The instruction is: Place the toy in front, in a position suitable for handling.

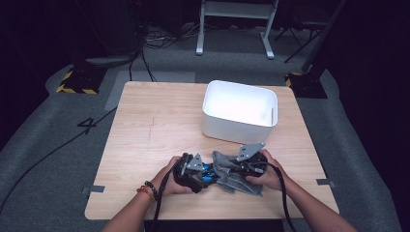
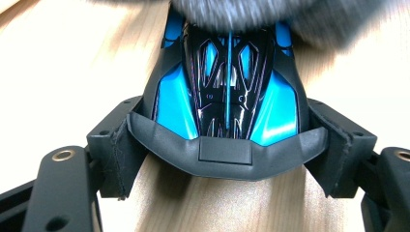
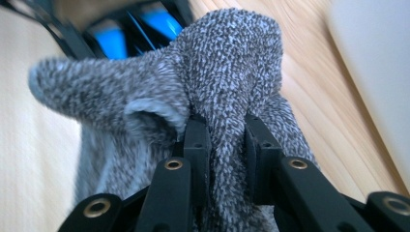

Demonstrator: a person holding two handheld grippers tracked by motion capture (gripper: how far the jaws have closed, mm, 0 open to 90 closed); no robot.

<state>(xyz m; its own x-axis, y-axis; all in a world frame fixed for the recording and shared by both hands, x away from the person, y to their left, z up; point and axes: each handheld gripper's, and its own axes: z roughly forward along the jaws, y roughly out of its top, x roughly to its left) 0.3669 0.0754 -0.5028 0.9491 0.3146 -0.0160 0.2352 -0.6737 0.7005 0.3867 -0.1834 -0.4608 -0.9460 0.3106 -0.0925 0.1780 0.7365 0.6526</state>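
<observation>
While unlabelled, toy car (image 2: 226, 92) in left tool (image 2: 226, 159)

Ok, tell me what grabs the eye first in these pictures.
The blue and black toy car stands out, clamped between the left gripper jaws at the table's near edge. Right beside it, the right gripper pinches a fold of grey knitted cloth. Behind them stands a white bin.
</observation>
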